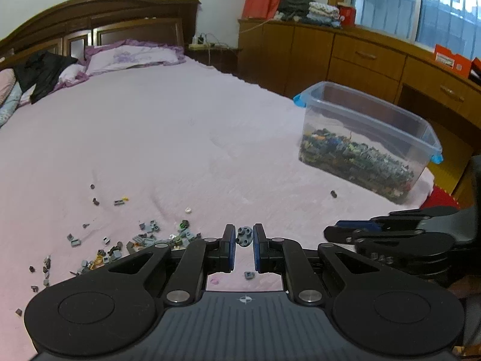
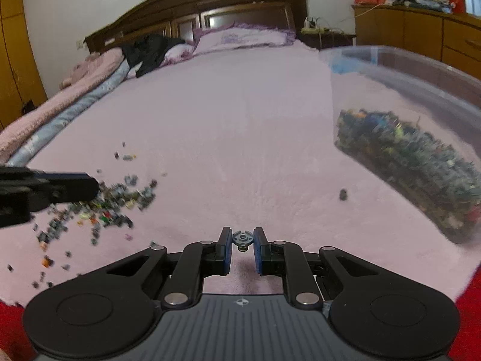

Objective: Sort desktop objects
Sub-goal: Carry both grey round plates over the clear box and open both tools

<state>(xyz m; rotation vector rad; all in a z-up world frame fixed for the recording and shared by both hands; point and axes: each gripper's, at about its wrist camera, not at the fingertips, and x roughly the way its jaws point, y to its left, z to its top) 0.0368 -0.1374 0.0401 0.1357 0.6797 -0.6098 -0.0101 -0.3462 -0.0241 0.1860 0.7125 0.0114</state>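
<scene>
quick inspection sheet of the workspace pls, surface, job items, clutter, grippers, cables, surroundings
surface: pink bedspread, used as the work area
job's things: loose pile of small bricks at lower left; clear storage bin, lidless, partly filled with bricks; one stray dark piece in front of the bin
clutter: black garment and purple pillow at the head of the bed
grippers: left gripper shut on a round grey piece; right gripper shut on a similar round grey piece
cables: power strip with wires on the nightstand
surroundings: wooden headboard, wooden cabinets with folded laundry, windows
</scene>
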